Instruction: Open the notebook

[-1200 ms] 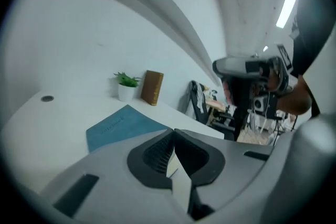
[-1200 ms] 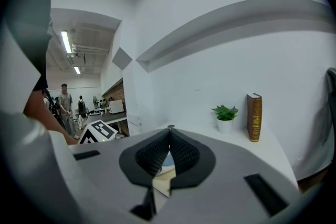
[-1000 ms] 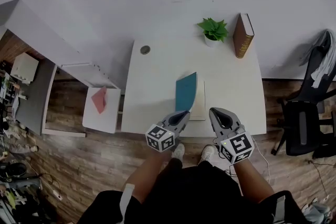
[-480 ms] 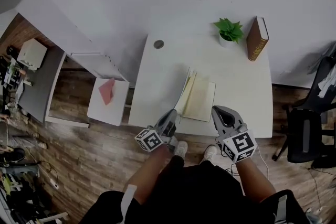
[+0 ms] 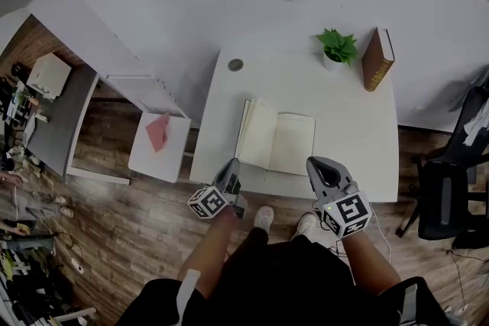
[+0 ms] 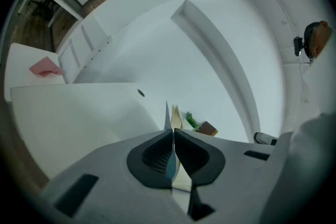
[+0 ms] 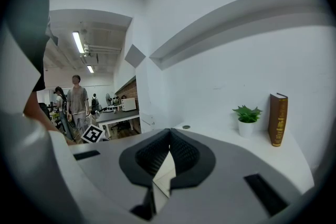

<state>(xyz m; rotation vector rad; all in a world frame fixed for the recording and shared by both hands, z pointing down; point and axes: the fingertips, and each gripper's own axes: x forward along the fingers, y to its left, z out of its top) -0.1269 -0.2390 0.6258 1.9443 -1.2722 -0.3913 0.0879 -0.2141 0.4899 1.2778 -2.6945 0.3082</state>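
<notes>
The notebook [image 5: 276, 142] lies open on the white table [image 5: 359, 133], cream pages up; its left half stands slightly raised. My left gripper [image 5: 231, 166] is at the notebook's front left corner, shut on the thin teal cover [image 6: 170, 164], with cream pages [image 6: 176, 119] showing just past the jaws. My right gripper [image 5: 316, 163] sits at the front right corner. In the right gripper view its jaws [image 7: 169, 131] are closed on a pale sheet corner [image 7: 165, 173] of the notebook.
A potted plant [image 5: 337, 47] and an upright brown book [image 5: 377, 59] stand at the table's back right, a round cable hole [image 5: 235, 66] at the back left. A low white cabinet with red paper [image 5: 158, 132] is to the left, a black chair [image 5: 451, 187] to the right.
The teal cover went from standing upright to lying open on the left. My left gripper moved left and toward the table's front edge with it. The right gripper barely shifted.
</notes>
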